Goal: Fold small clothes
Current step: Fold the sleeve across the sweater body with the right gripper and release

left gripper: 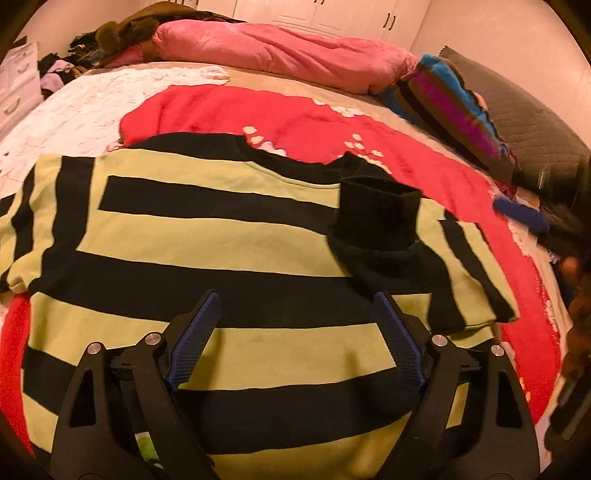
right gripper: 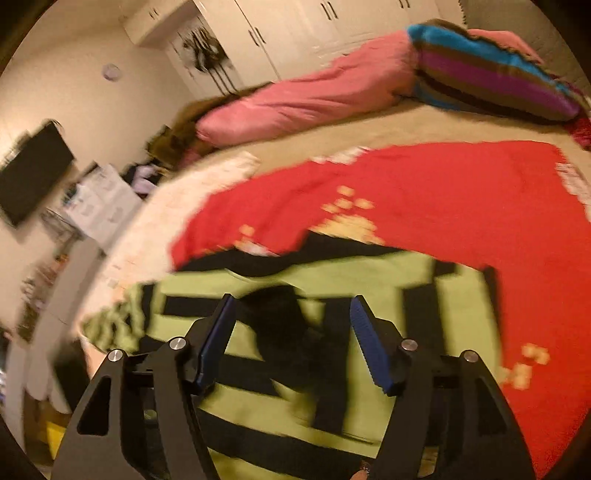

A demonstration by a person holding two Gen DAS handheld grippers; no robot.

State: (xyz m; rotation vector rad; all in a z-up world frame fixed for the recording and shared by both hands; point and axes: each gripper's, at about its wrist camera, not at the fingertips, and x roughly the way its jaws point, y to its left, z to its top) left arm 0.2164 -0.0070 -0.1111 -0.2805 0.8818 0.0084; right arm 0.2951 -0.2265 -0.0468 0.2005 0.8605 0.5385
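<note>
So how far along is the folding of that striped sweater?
Done: the striped sweater lies spread on the red blanket, one sleeve folded across its chest. In hand: nothing; left gripper and right gripper are open. Left: remaining folds.

You've got a red blanket (left gripper: 325,125) with pale blotches spread over the bed (left gripper: 74,107), and a long pink pillow (left gripper: 280,51) lying across the far side. Right of that pillow there's a striped cushion (left gripper: 450,99) in blue, purple and brown, leaning by a grey quilted pillow (left gripper: 532,129). White wardrobe doors (right gripper: 295,29) run along the far wall, and a dark screen (right gripper: 33,181) hangs on the left.
</note>
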